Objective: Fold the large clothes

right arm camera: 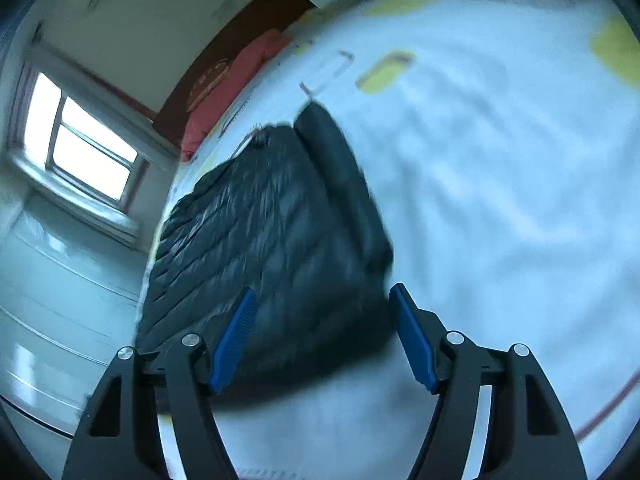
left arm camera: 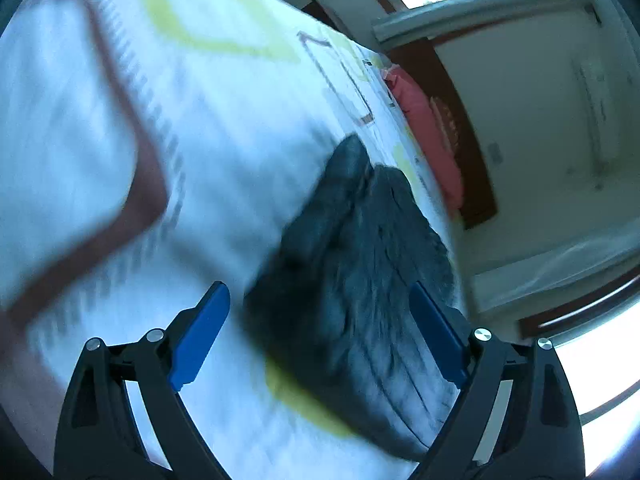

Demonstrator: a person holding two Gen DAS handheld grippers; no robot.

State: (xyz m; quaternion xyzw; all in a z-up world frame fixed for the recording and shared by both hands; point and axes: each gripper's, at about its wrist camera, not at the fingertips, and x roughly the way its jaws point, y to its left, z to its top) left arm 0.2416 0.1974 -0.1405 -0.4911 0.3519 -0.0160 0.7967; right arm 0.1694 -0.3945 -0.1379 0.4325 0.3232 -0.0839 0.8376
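The dark quilted jacket lies on the bed, a broad white cover printed with yellow and brown shapes that fills most of both views; in the right wrist view the same garment sits straight ahead of the tongs, reaching from between the blue pads out toward the bed's far edge. It looks already doubled over: a thick rolled band, perhaps a sleeve or a turned-in side, runs along its right flank, and the outline is compact rather than spread wide, so I judge at least one fold is made and a further fold or a final tidy may remain, though blur hides the seams. Beyond the jacket, at the bed's far end, a red pillow rests against a dark headboard. The left gripper hangs with its jaws spread wide, the jacket beneath and ahead of them but nothing pinched. The right gripper is also parted and empty, its pads clear of the cloth.
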